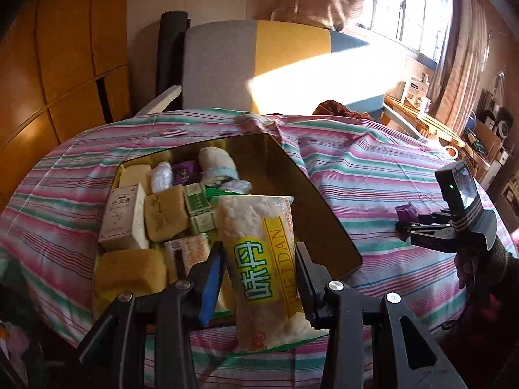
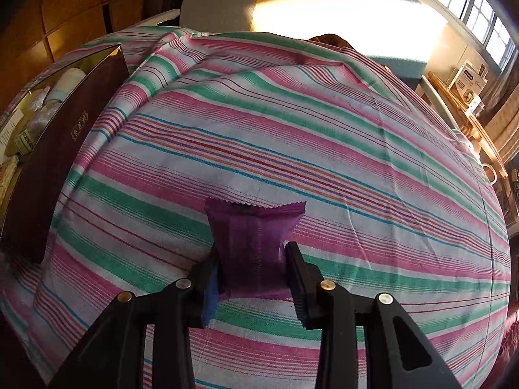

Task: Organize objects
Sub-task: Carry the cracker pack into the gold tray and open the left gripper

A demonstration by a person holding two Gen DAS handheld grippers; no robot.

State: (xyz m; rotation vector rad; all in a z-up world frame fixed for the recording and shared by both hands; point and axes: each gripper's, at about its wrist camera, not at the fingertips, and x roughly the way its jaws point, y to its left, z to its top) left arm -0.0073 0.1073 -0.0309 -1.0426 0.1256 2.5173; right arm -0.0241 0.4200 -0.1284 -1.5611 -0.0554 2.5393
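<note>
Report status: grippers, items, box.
Left gripper shut on yellow-label packet over box. Right gripper shut on purple packet. Nothing in the way.

Snack bag [image 1: 259, 256]: yellow label with large green characters "味丹" and, along a yellow side strip, the Latin letters "WEIDAN"; a small red stamp near its lower end is too small to read. White carton [image 1: 118, 217]: dark printed characters, not clearly legible. Green packet [image 1: 200, 207]: print too small to read. Dark box [image 2: 65, 149]: small gold plaque on its side wall with characters, illegible.
</note>
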